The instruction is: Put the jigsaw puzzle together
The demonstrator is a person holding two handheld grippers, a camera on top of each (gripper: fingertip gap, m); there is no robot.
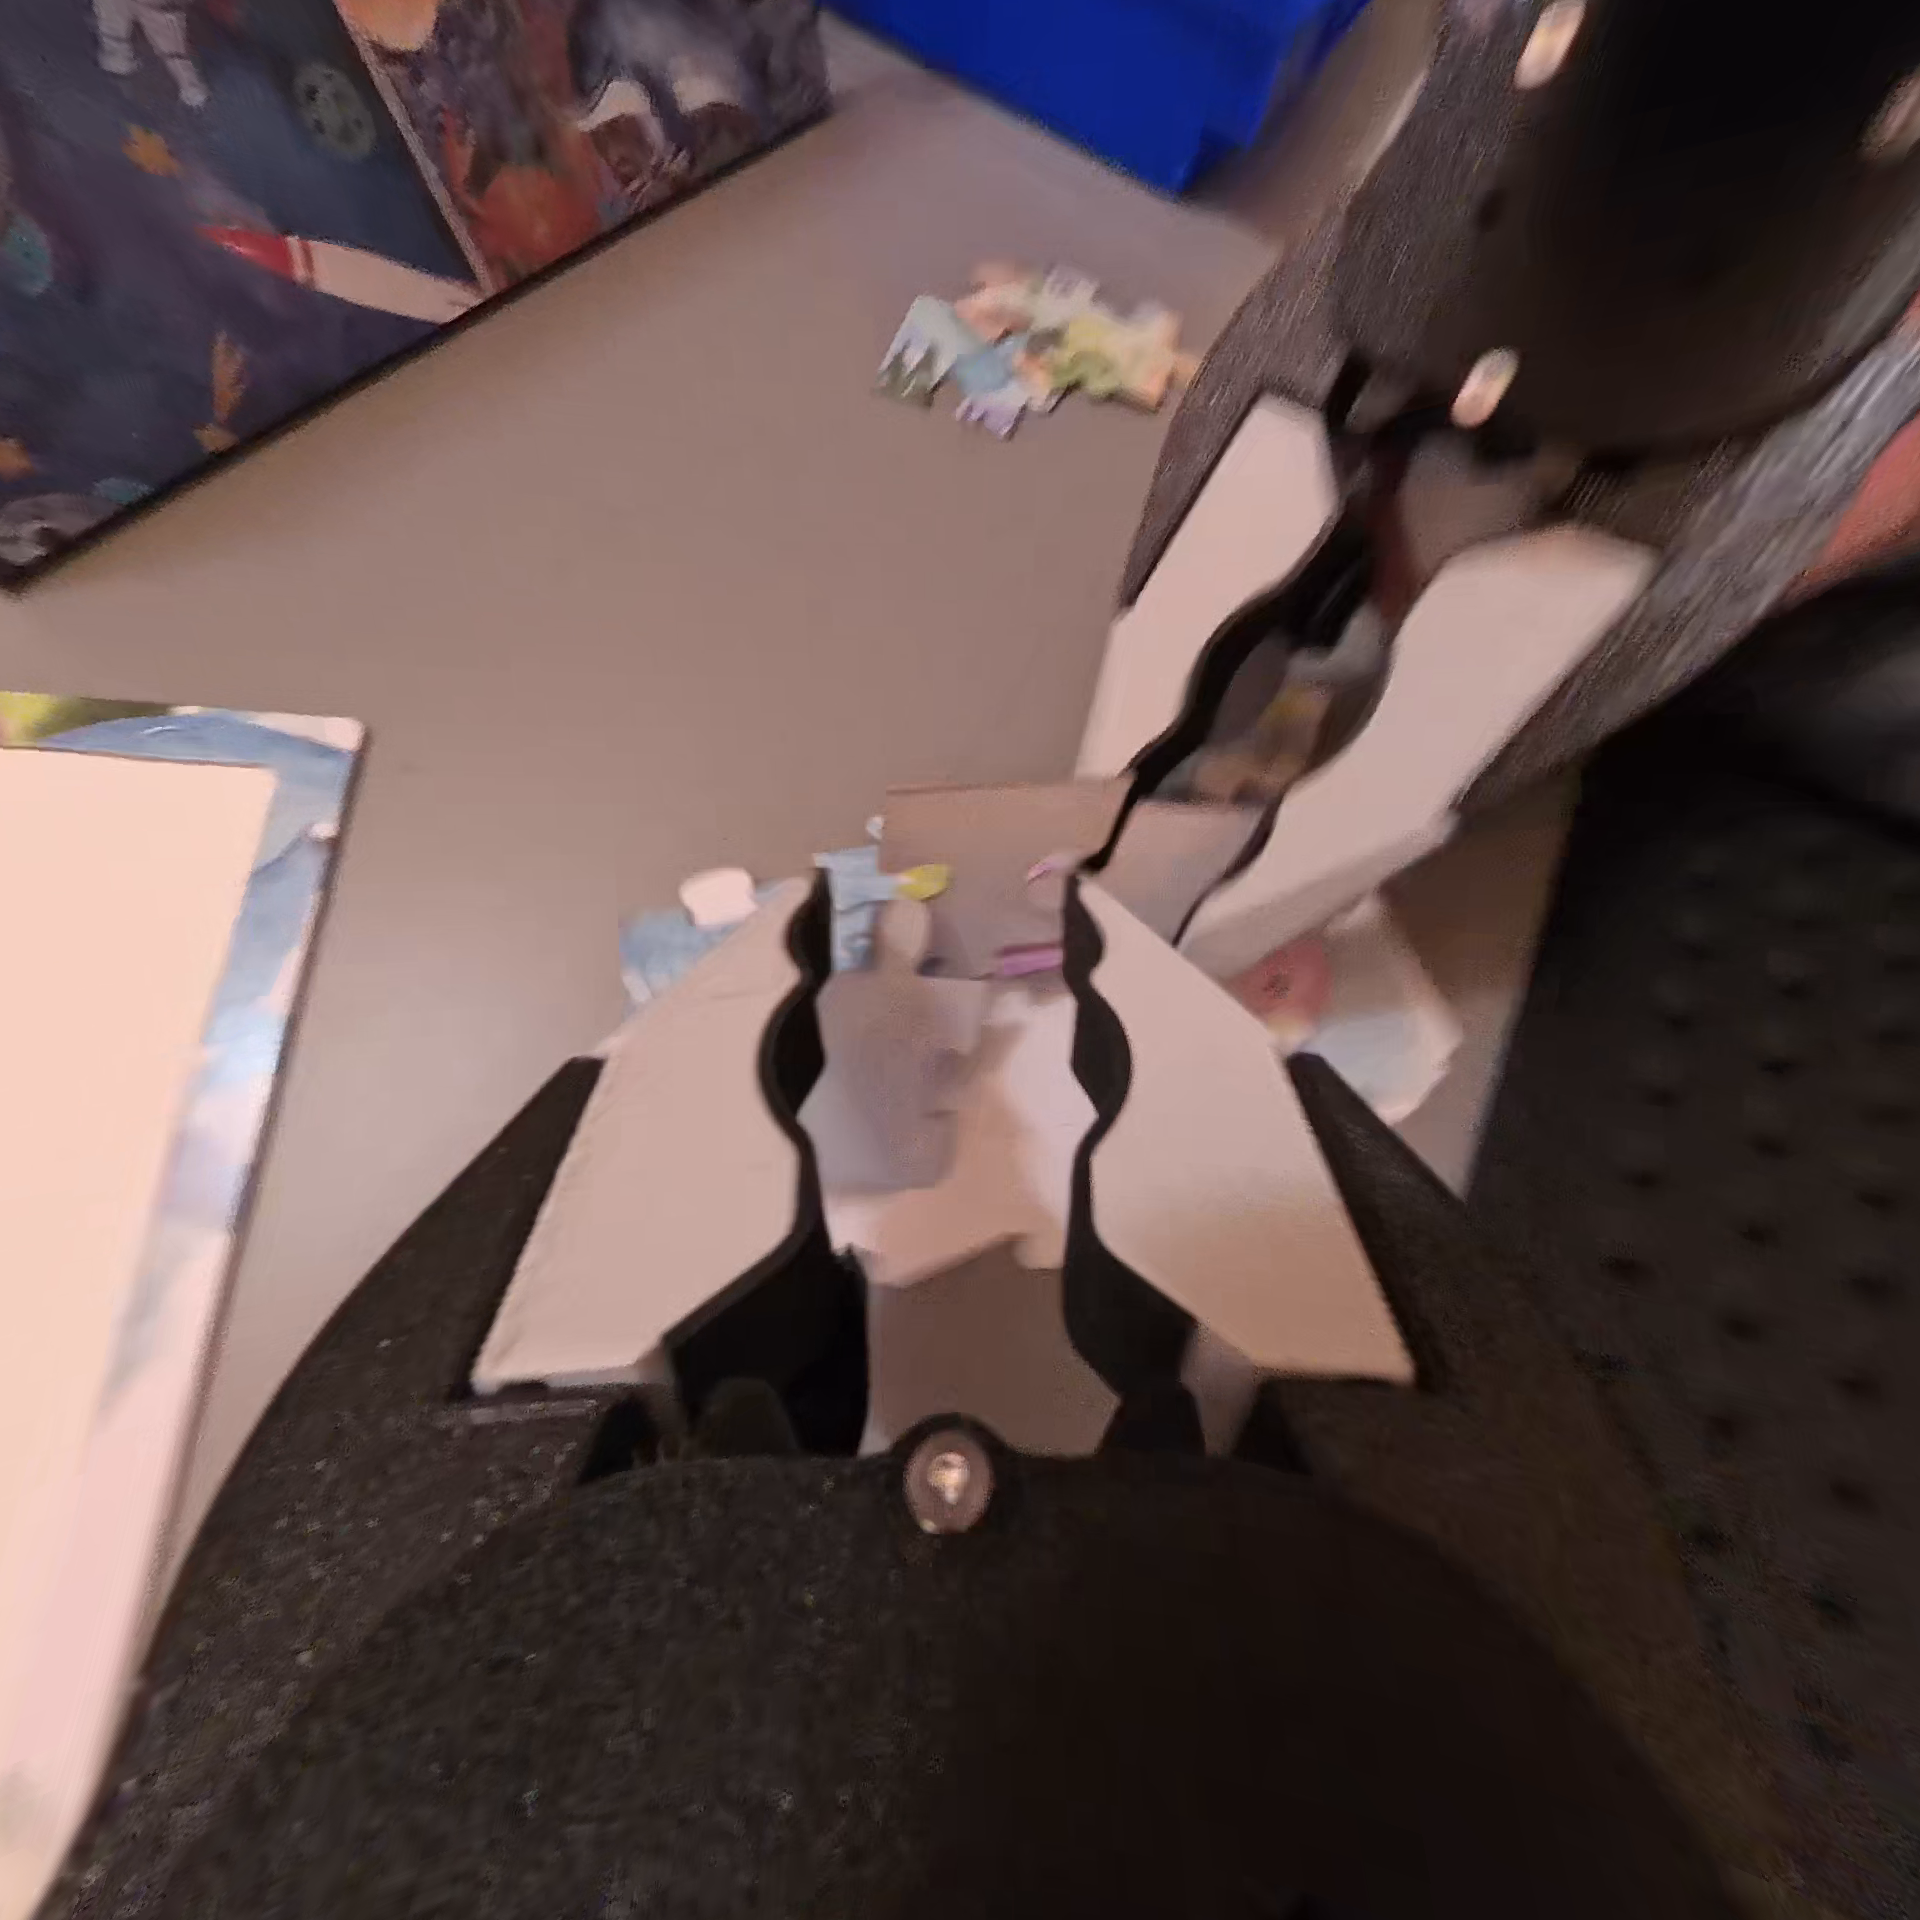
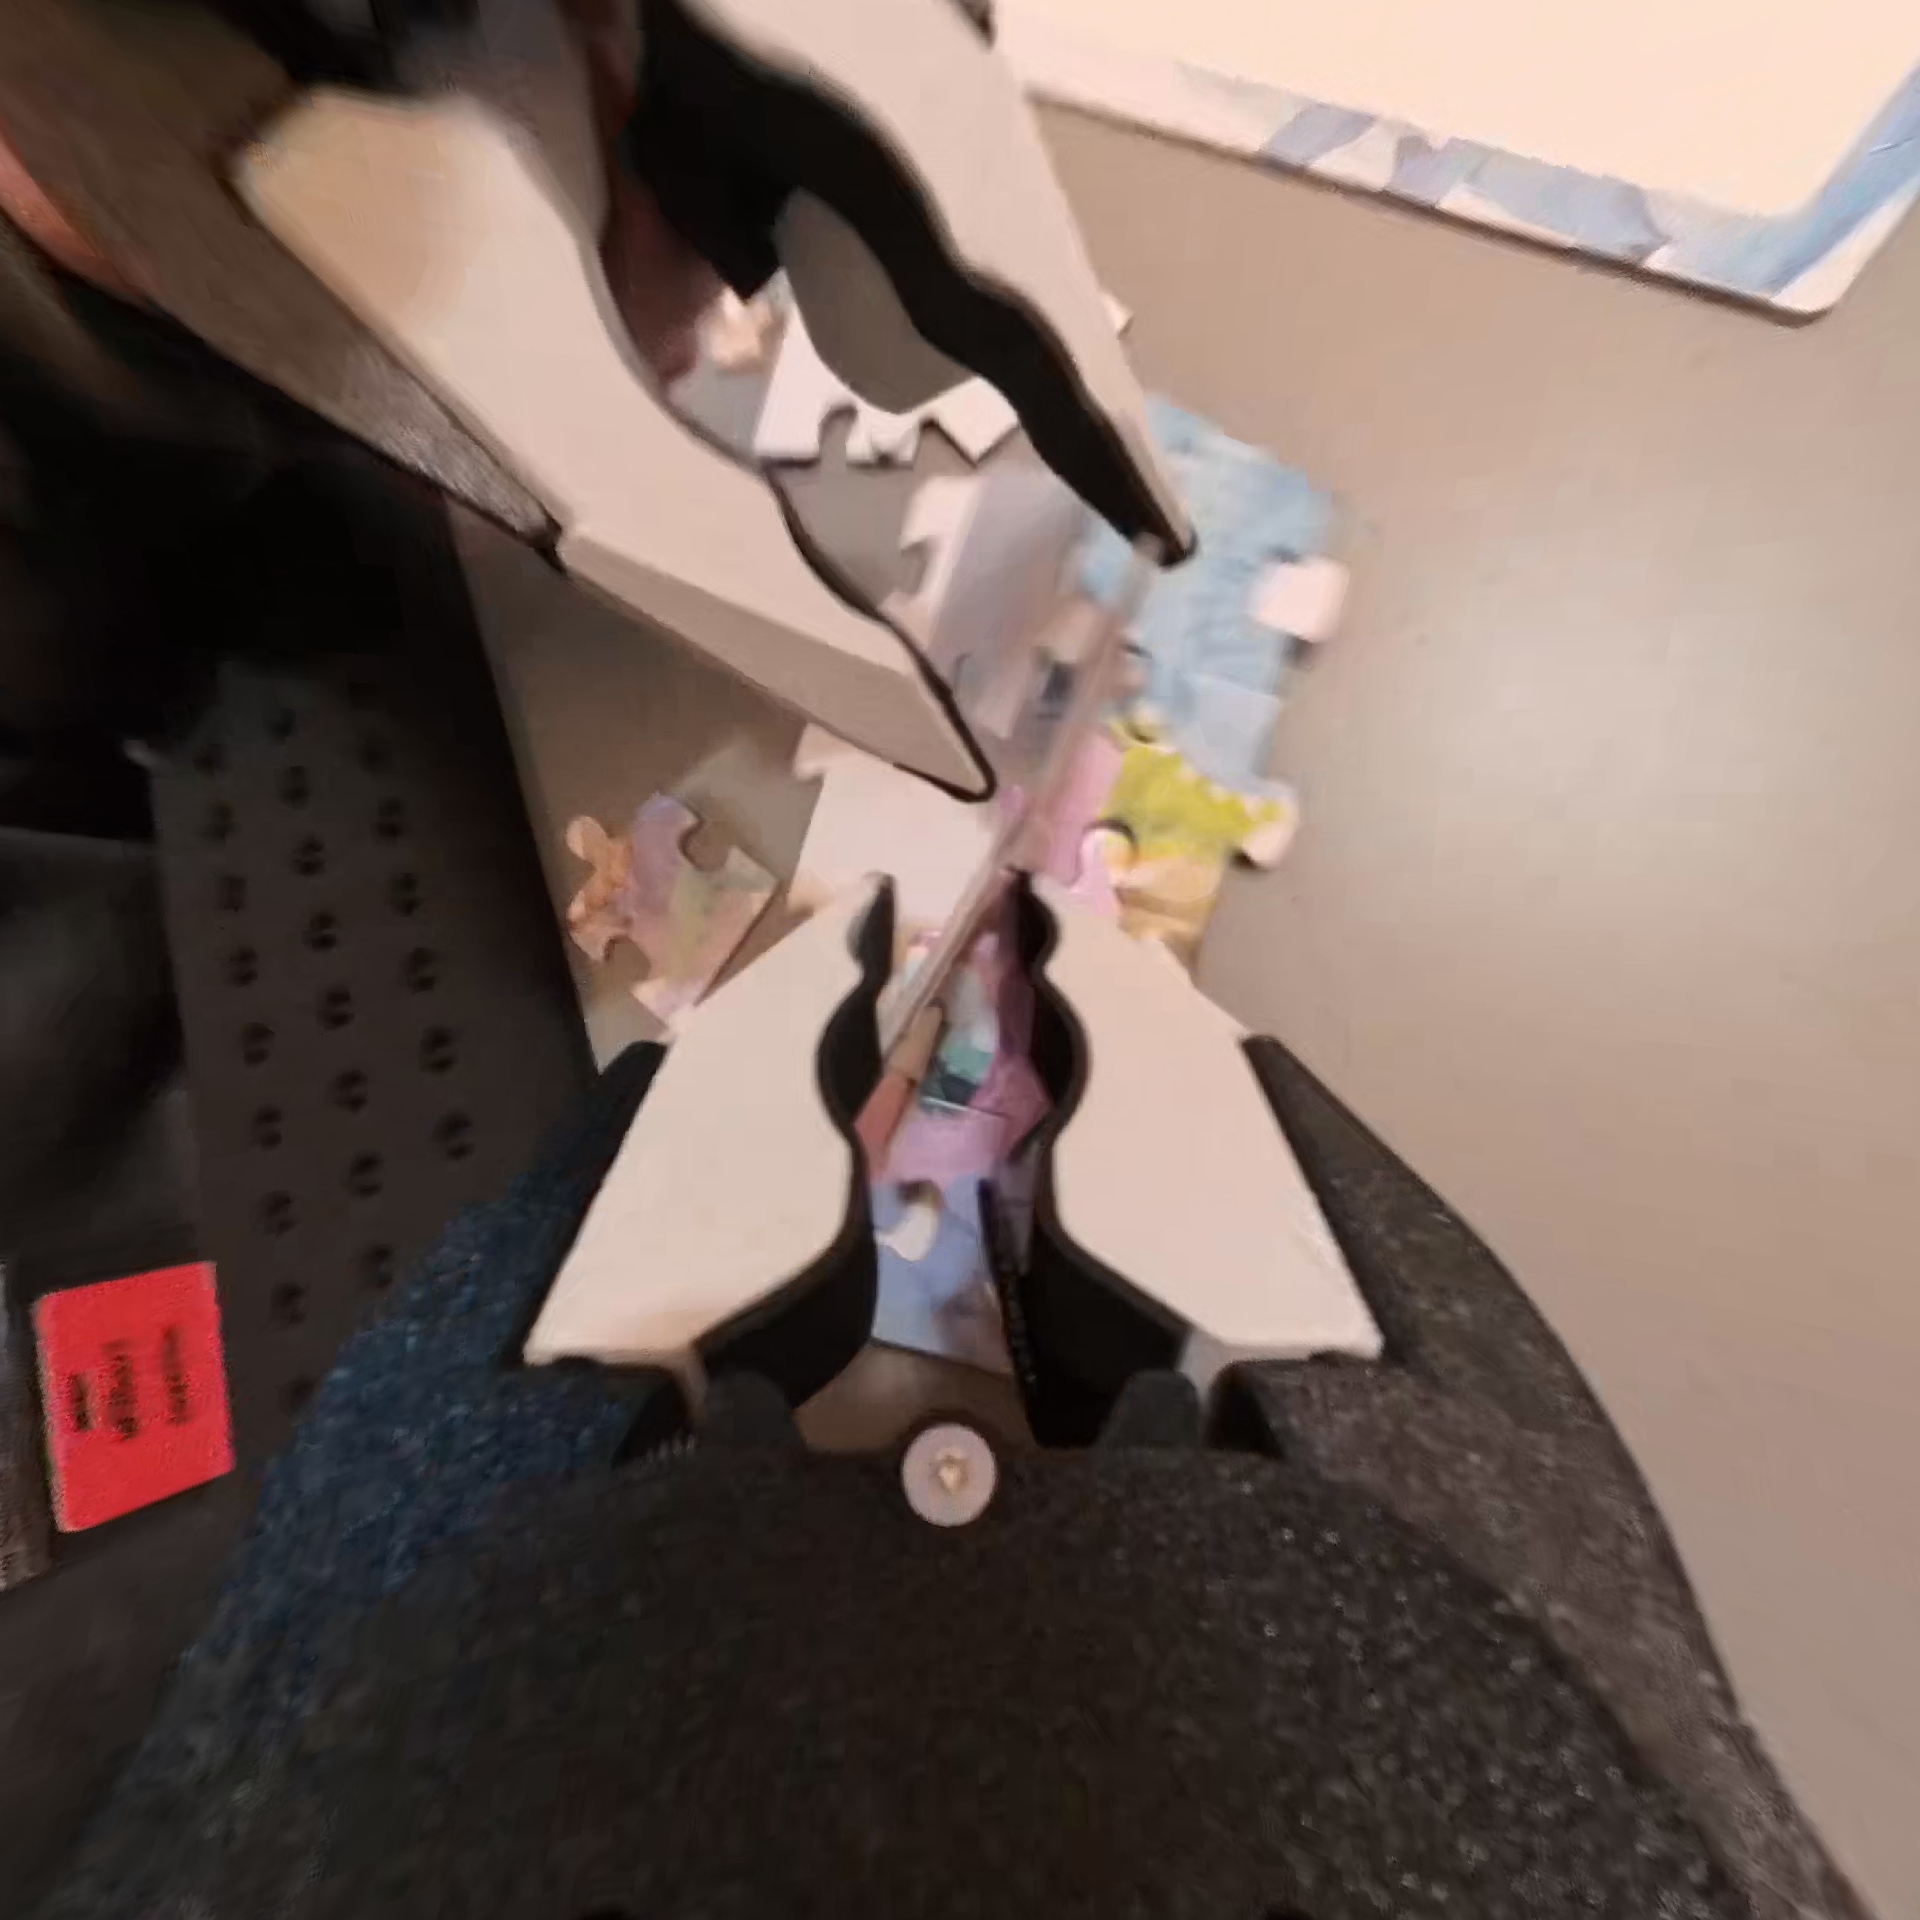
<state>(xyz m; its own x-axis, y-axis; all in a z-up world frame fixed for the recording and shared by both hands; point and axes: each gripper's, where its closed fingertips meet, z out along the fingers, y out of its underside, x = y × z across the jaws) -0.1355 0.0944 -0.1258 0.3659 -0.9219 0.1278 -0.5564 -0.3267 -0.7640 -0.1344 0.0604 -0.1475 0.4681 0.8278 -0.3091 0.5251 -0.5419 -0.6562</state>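
Note:
A puzzle piece point(image 1: 987, 831) is held upright above the grey table point(image 1: 623, 571), with its grey back towards the left wrist camera. In the right wrist view it shows edge-on point(image 2: 1070, 707). My right gripper point(image 2: 954, 891) has narrow jaws with this piece between them, and it comes in from the upper right in the left wrist view point(image 1: 1158, 878). My left gripper point(image 1: 951, 888) is open, with its tips on either side of the piece. It enters the right wrist view from the upper left point(image 2: 1075, 670). Joined blue, yellow and pastel pieces point(image 2: 1195, 810) lie on the table below. Both views are blurred.
A loose heap of pastel pieces point(image 1: 1029, 343) lies farther back. A white board with a blue border point(image 1: 135, 1039) lies at the left. A dark space-pattern box point(image 1: 208, 260) and a blue bin point(image 1: 1091, 73) stand at the back. A black perforated surface point(image 1: 1714, 1039) borders the table on the right. About 4 cm separates my left fingertips from my right.

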